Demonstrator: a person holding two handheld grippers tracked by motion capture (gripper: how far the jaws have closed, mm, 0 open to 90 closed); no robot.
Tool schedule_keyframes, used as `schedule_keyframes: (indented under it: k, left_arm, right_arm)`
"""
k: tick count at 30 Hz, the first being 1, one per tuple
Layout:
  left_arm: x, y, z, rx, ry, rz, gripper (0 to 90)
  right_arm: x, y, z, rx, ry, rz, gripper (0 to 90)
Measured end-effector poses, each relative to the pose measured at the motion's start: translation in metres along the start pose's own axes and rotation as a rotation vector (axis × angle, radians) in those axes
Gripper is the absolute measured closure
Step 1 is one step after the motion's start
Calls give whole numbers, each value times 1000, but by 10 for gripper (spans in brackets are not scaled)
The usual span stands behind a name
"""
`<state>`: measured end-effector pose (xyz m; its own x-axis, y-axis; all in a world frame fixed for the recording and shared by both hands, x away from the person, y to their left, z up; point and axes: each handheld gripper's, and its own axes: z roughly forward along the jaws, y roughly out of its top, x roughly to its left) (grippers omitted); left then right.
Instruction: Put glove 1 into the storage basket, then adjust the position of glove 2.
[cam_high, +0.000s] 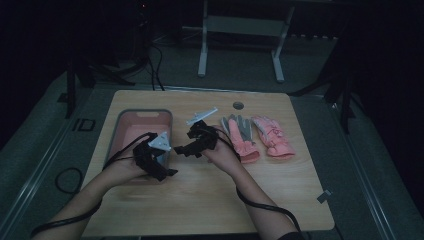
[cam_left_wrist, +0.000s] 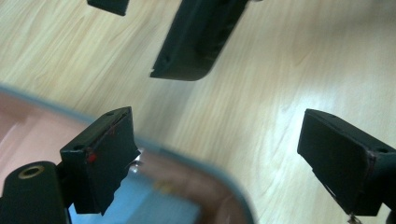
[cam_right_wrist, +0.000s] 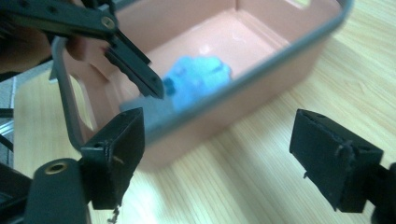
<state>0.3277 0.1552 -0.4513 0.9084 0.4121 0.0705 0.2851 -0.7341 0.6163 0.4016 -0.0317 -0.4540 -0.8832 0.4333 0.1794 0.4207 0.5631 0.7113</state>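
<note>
High view showed both tools, left (cam_high: 165, 165) and right (cam_high: 184, 149), spread apart over bare desk (cam_high: 210, 200) beside the pink bin's (cam_high: 145, 114) right rim.

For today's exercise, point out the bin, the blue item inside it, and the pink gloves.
Bin (cam_right_wrist: 261, 56): right gripper view, grey rim.
Blue item (cam_right_wrist: 198, 77): right gripper view, its middle.
Gloves (cam_high: 272, 137): high view, right glove's back.
</note>
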Motion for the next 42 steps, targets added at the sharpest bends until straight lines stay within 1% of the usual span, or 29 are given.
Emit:
schedule_keyframes:
  k: [2,4,5,6,9,11,13,15,17,18,21,22,23,25,27,28,29,30,31,33,34,35,36,37,39,40,41,42]
  left_arm:
    - [-6,6,4,1,7,5,117]
    - [-11,10,7,-4,11,-3,117]
    - [-14,14,9,-4,2,-2,117]
    - [-17,16,11,3,5,-1,116]
    - [-22,22,16,0,-5,-16,117]
    - [-28,25,20,-16,-10,-9,116]
    - [-33,27,25,-27,-29,4,117]
    - [-40,28,32,-20,-26,25,117]
    - [-44,29,40,-4,-27,40,116]
    - [-46,30,44,0,-37,44,116]
    - [-53,30,54,-4,-67,35,116]
    - [-56,30,58,-8,-76,26,117]
    - [-58,30,61,-7,-92,25,117]
    - [-61,30,68,-3,-101,22,117]
    - [-64,28,74,-11,-121,17,117]
    - [-66,27,77,-19,-124,11,117]
    - [-67,27,79,-10,-125,14,116]
    - [-69,26,82,-10,-122,5,116]
    - [-70,25,84,1,-118,6,108]
    - [-73,23,89,7,-112,-6,62]
    - [-73,22,91,11,-119,-7,46]
    - [-74,21,92,5,-129,-15,22]
    - [-76,20,94,7,-134,-16,21]
    - [-77,18,96,5,-133,-12,21]
    - [-79,16,98,0,-128,-4,21]
    - [-81,14,100,-6,-134,-11,19]
    - [-81,12,101,-5,-133,-4,15]
    - [-82,10,102,-12,-128,-11,15]
  right_arm:
    - [-3,-6,-6,3,-10,6,176]
    - [-6,-11,-10,1,-5,11,165]
    - [-7,-14,-13,2,-7,17,159]
    - [-9,-17,-16,-3,-11,18,158]
    - [-13,-23,-25,-10,-16,26,145]
    - [-15,-28,-31,-13,-11,41,141]
    - [-18,-34,-36,-13,-6,56,141]
    - [-22,-40,-41,-9,-3,61,142]
    - [-25,-45,-46,-15,-14,65,143]
    - [-27,-49,-49,-14,-14,72,143]
    - [-30,-57,-55,-20,-35,86,141]
    - [-30,-60,-57,-25,-48,82,140]
    - [-31,-63,-59,-31,-58,79,137]
    - [-34,-69,-62,-33,-62,80,137]
    - [-36,-75,-65,-32,-84,73,138]
    - [-38,-78,-66,-35,-85,73,144]
    - [-41,-82,-69,-41,-88,67,169]
    - [-43,-85,-71,-39,-102,58,202]
    - [-45,-88,-73,-37,-123,56,215]
    - [-49,-93,-77,-42,-142,52,268]
    - [-52,-96,-79,-44,-165,53,279]
    - [-54,-98,-81,-42,-185,56,323]
    - [-57,-101,-83,-37,-186,63,359]
    - [-61,-103,-85,-40,-190,72,362]
    - [-68,-108,-90,-34,-215,78,419]
    - [-70,-110,-92,-35,-223,80,423]
    - [-75,-113,-95,-41,-237,88,449]
    - [-79,-114,-99,-39,-247,97,460]
